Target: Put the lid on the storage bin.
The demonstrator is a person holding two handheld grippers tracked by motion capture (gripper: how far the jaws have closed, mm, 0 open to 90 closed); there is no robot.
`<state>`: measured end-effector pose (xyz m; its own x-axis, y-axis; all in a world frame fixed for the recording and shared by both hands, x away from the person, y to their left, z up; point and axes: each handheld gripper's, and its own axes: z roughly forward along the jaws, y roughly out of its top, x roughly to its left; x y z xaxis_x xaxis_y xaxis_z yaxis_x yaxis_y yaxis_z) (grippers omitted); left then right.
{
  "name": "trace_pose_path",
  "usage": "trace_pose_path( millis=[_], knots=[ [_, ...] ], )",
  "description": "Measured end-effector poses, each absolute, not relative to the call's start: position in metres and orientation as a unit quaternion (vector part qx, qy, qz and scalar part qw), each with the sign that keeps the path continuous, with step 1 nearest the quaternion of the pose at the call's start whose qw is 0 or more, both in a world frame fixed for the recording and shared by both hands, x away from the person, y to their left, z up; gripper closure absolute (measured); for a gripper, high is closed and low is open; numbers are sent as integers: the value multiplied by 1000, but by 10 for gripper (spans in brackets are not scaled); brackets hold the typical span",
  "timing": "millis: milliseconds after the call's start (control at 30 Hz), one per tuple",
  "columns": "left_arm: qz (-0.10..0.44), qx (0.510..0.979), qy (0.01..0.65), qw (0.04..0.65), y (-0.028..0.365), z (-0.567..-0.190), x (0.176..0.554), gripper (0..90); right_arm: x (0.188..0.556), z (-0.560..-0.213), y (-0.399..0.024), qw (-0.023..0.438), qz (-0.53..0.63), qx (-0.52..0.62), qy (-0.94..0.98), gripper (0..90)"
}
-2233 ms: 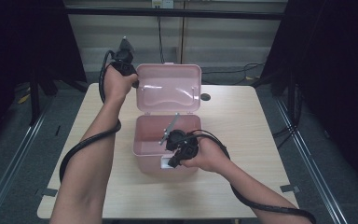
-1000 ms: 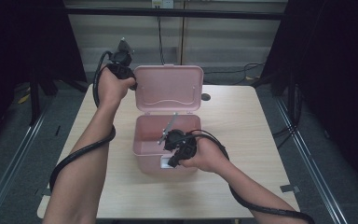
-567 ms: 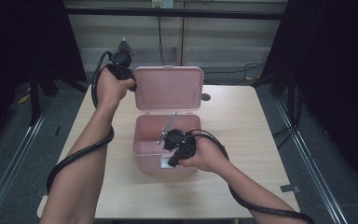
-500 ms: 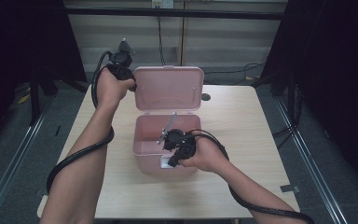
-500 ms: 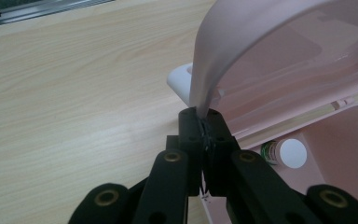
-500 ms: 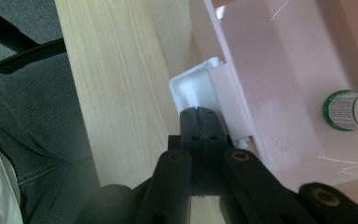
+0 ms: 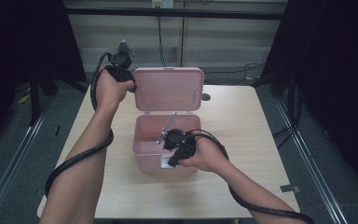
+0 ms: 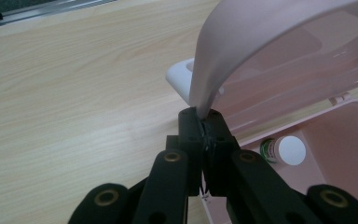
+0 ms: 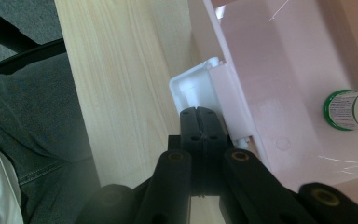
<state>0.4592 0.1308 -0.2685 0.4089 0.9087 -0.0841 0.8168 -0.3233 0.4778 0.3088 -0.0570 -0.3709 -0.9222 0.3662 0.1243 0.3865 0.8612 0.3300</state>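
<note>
The right hand-held gripper (image 7: 173, 156) sits at the near wall of the pink box (image 7: 145, 154), close to the near edge of the tabletop (image 7: 242, 135). In the right gripper view its jaws are pressed together with nothing between them, their tips just beside the white latch (image 9: 193, 91) on the box's front. The box stands open near the middle of the tabletop, and a small white-capped bottle with a green label (image 9: 352, 109) lies on its floor. Farther back, the lid (image 7: 168, 89) stands raised toward the far edge. The left hand-held gripper (image 7: 131, 87) is clamped on the lid's left rim; in the left gripper view the rim runs down between the closed jaws.
</note>
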Motion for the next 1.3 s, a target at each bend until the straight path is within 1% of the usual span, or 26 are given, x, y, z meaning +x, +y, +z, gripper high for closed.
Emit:
trace_pose_path(
  millis=[300,700,1300],
  knots=[
    [104,811,532,220,129,-267,454,880,308,-371,-56,28,-175,-198,-964,900],
    [111,813,527,222,129,-267,446,878,308,-370,-56,26,-173,-201,-964,900],
    [110,816,525,216,130,-266,438,876,307,-370,-56,24,-173,-204,-963,900]
  ],
)
